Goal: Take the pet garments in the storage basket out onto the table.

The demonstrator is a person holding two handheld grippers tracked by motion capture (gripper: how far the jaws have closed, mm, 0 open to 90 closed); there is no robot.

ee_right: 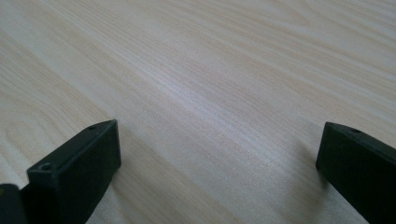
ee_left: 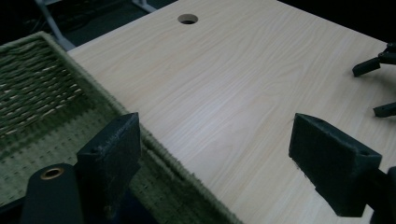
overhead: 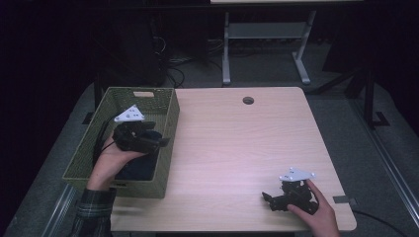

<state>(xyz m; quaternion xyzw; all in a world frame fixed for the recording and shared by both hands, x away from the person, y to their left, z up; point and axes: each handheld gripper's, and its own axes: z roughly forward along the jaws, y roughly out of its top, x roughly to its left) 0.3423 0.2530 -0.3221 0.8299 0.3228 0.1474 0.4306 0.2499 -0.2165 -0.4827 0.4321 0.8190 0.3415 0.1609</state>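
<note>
A green woven basket (overhead: 166,123) stands on the left part of the light wooden table (overhead: 237,143). My left gripper (overhead: 162,141) hovers over the basket's right side, held by a hand, jaws pointing right. In the left gripper view it (ee_left: 224,158) is open wide and holds nothing, straddling the basket's rim (ee_left: 154,144). Something dark (overhead: 141,168) lies in the basket under it; I cannot tell what. My right gripper (overhead: 268,198) sits low at the table's near right, jaws pointing left. Its own view has it (ee_right: 219,158) open over bare wood.
A round cable hole (overhead: 248,100) is near the table's far edge. The right gripper's jaw tips (ee_left: 373,65) appear at the right of the left gripper view. Beyond the table stand a grey desk frame (overhead: 267,34) and cables on a dark floor.
</note>
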